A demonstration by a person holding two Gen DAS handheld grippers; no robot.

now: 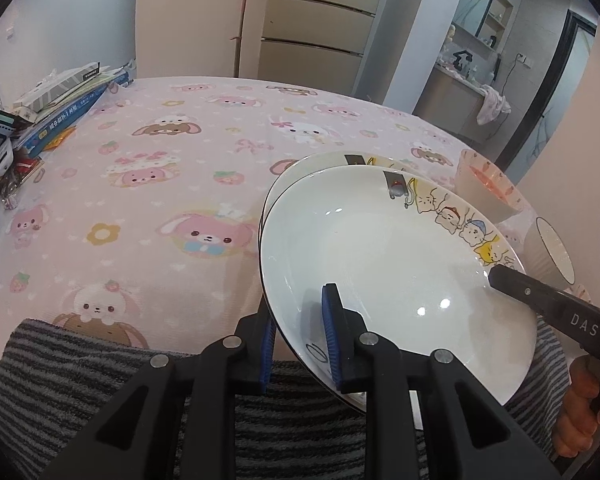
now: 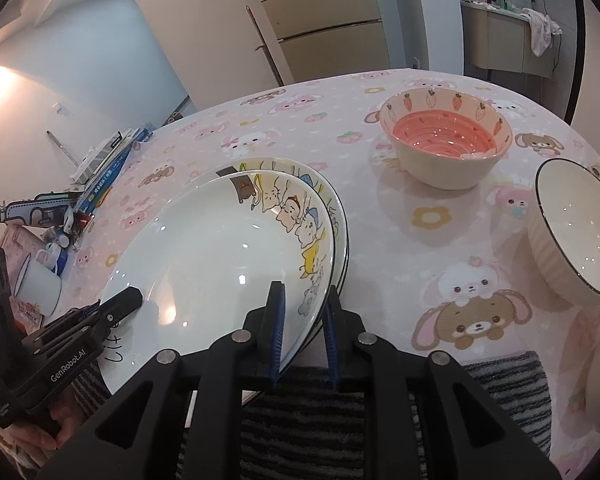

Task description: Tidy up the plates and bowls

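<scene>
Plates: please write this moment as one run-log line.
left gripper: shut on top plate | right gripper: shut on top plate | bowls: untouched

Plates (image 2: 204,248) glossy glazed ceramic; tablecloth (image 1: 160,184) soft matt cloth; striped towel (image 1: 100,360) rough, fuzzy.

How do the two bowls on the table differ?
The strawberry bowl is pink inside with printed strawberries around its rim; the white bowl is plain white inside. The white bowl has ribbed sides and a dark rim line; the strawberry bowl's outside is smooth cream. Both stand upright, empty, on the tablecloth.
</scene>
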